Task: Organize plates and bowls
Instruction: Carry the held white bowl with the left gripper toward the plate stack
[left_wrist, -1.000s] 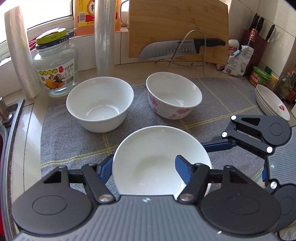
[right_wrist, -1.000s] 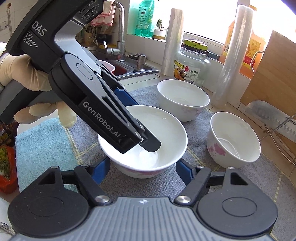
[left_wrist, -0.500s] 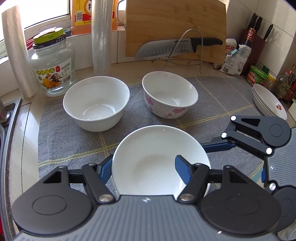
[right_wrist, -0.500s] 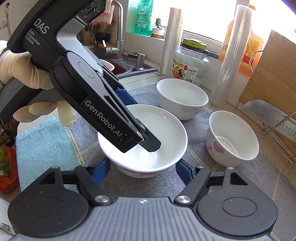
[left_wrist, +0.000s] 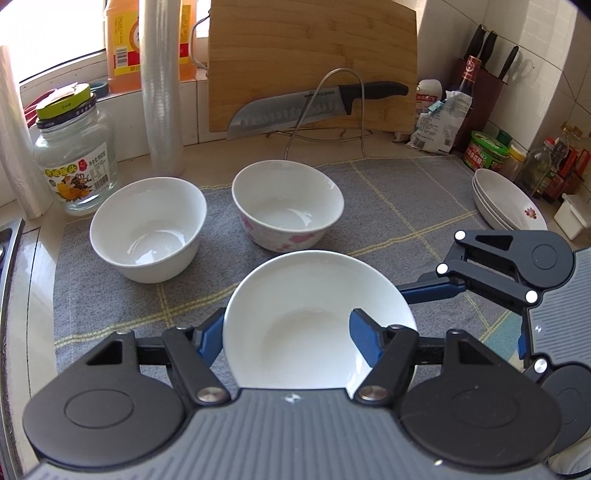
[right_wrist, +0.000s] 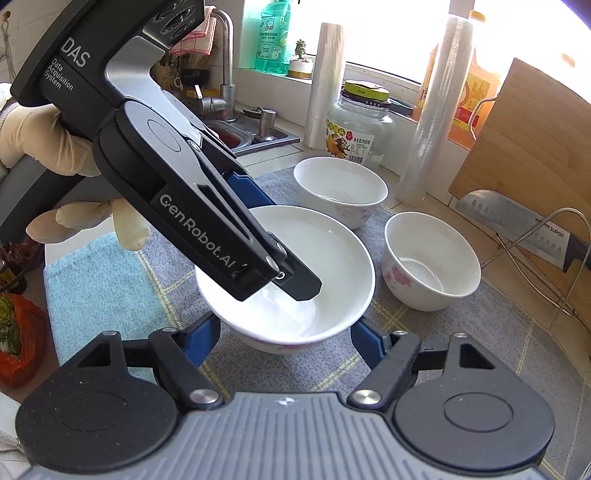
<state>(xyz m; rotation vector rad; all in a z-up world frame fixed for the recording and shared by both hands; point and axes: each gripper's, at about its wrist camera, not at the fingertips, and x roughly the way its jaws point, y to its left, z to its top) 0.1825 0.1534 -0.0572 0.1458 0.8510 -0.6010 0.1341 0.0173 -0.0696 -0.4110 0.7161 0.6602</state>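
A white bowl (left_wrist: 314, 321) with a faint pink print low on its outside (right_wrist: 295, 258) is held by both grippers just above the grey mat (left_wrist: 388, 206). My left gripper (left_wrist: 288, 338) is shut on its wall, one finger inside (right_wrist: 295, 282) and one outside. My right gripper (right_wrist: 286, 338) is shut on its lower sides; one of its blue fingers (left_wrist: 432, 288) touches the bowl's right flank. Beyond stand a plain white bowl (left_wrist: 147, 229) (right_wrist: 340, 188) and a pink-flowered bowl (left_wrist: 288, 206) (right_wrist: 430, 258). A stack of plates (left_wrist: 506, 206) lies at the mat's right edge.
A glass jar (left_wrist: 74, 162), film rolls (left_wrist: 162, 85) and a cutting board (left_wrist: 310, 62) with a knife (left_wrist: 314, 105) on a wire rack line the back. Bottles and a knife block (left_wrist: 480, 85) crowd the right corner. A sink (right_wrist: 236, 136) and blue cloth (right_wrist: 96, 288) lie left.
Both grippers have risen slightly and drifted sideways together with the bowl held between them. The two standing bowls now look farther off and shifted left in the left wrist view.
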